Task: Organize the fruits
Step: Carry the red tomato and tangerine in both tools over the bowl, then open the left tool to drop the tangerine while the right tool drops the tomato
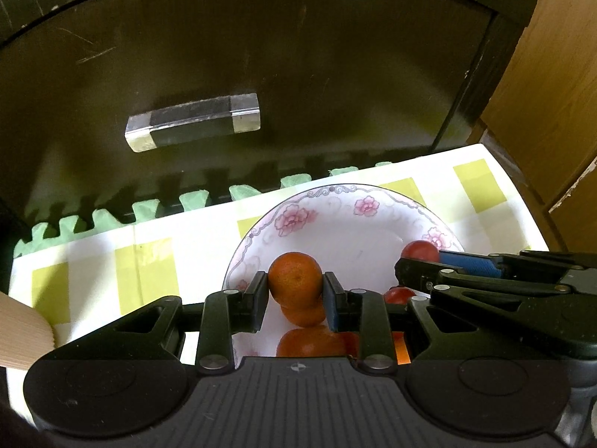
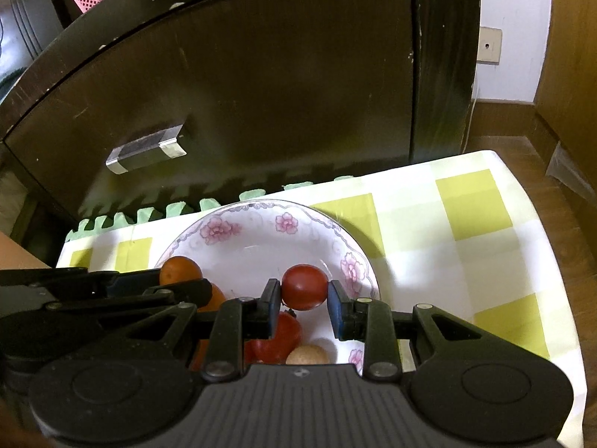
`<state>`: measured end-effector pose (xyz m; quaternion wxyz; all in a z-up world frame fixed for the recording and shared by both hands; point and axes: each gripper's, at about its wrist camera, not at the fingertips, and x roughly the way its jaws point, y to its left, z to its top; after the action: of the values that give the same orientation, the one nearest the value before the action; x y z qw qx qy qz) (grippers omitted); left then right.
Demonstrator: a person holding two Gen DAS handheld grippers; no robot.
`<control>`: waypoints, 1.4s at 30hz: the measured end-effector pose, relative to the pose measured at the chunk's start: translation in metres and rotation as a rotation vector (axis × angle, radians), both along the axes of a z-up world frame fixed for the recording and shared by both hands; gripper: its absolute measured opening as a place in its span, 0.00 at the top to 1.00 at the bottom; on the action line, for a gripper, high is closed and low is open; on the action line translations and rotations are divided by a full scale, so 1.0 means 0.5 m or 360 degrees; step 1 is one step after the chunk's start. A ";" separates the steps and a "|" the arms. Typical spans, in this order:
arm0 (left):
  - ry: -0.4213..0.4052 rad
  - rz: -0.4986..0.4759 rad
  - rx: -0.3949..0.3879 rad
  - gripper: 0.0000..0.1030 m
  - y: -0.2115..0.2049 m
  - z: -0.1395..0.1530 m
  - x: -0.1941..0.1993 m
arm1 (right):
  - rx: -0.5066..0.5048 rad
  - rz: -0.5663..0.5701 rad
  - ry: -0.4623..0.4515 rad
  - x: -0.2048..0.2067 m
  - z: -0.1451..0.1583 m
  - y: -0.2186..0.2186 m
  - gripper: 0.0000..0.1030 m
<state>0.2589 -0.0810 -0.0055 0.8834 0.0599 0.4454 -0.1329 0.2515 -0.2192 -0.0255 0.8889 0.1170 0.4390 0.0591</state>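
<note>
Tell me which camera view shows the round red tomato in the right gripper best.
The right wrist view: the round red tomato sits centred between the right gripper fingers, fully visible above the floral white plate. The left wrist view shows only its top behind the right gripper's fingers.

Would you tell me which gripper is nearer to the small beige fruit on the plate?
Right. The right gripper, holding a tomato, hangs just above the beige fruit; the left gripper is farther left, holding an orange.
</note>
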 end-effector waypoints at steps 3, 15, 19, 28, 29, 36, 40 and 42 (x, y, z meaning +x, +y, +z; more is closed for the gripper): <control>-0.0006 -0.0001 0.0018 0.63 -0.002 0.000 -0.002 | 0.0014 -0.0007 0.0008 0.001 -0.004 -0.001 0.72; -0.0018 0.0020 0.0037 0.55 0.005 0.000 -0.010 | 0.0003 -0.0015 0.0013 -0.002 -0.010 0.002 0.72; -0.0020 0.0031 0.0042 0.51 0.007 0.000 -0.012 | -0.0006 -0.0019 0.0010 -0.002 -0.010 0.003 0.72; -0.0035 0.0024 0.0043 0.48 0.007 0.005 -0.017 | -0.0016 -0.0027 0.0009 -0.004 -0.011 0.004 0.72; -0.0043 0.0024 0.0051 0.47 0.006 0.006 -0.019 | -0.0014 -0.0030 0.0010 -0.004 -0.011 0.003 0.72; -0.0075 0.0060 0.0054 0.37 0.016 0.019 -0.039 | -0.0019 -0.0025 0.0001 -0.016 0.003 0.005 0.71; -0.0097 0.0081 0.0056 0.29 0.027 0.032 -0.055 | -0.0021 -0.0024 -0.0013 -0.032 0.018 0.008 0.69; -0.0107 0.0087 0.0057 0.27 0.033 0.038 -0.063 | -0.0024 -0.0019 -0.0020 -0.040 0.026 0.010 0.68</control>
<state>0.2275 -0.0645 0.0136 0.9000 0.0678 0.4192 -0.0986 0.2315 -0.2144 -0.0124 0.8928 0.1125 0.4331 0.0514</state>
